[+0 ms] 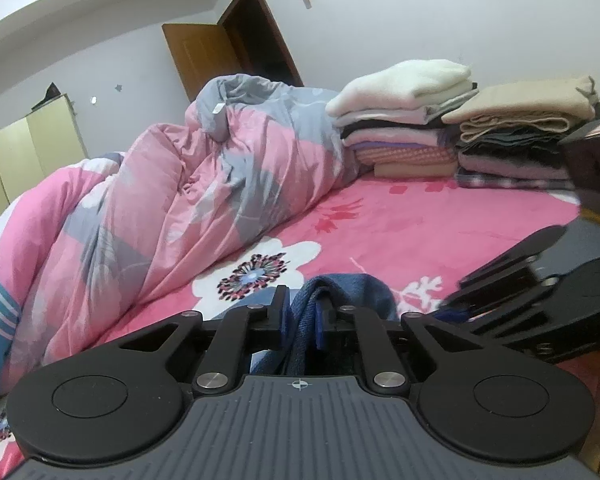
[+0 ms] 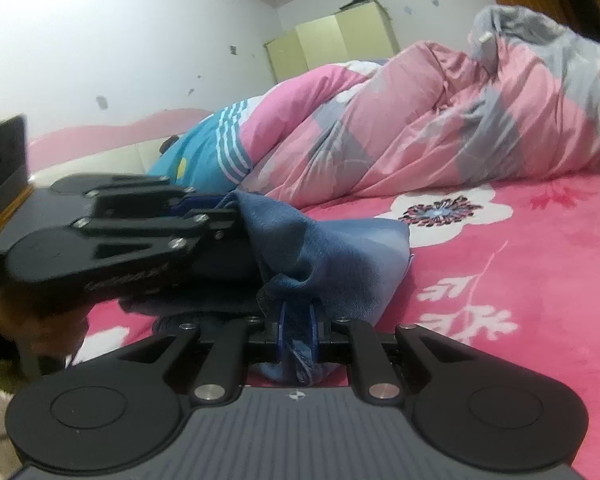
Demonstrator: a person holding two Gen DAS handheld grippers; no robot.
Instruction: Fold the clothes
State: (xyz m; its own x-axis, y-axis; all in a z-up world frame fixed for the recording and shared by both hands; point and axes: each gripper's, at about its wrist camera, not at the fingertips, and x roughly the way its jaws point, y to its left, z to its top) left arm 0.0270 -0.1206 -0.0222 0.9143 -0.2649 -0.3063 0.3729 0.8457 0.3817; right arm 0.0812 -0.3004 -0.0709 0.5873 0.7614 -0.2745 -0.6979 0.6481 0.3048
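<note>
A blue garment [image 1: 340,292] lies bunched on the pink floral bed sheet [image 1: 440,224], near its front edge. My left gripper [image 1: 302,308] is shut on a fold of it, and the cloth runs up between the dark pads. In the right wrist view my right gripper [image 2: 298,320] is shut on another edge of the same blue garment [image 2: 332,248]. The cloth hangs in a peak between the two grips. The left gripper [image 2: 232,212] shows at the left of that view and the right gripper [image 1: 460,300] at the right of the left wrist view. The two sit close together.
Two stacks of folded clothes [image 1: 404,120] [image 1: 528,132] stand at the far side of the bed. A crumpled pink and grey quilt [image 1: 180,184] fills the left side, with a blue striped pillow [image 2: 204,152] beside it. Behind are a brown door [image 1: 220,52] and a pale cabinet [image 1: 36,148].
</note>
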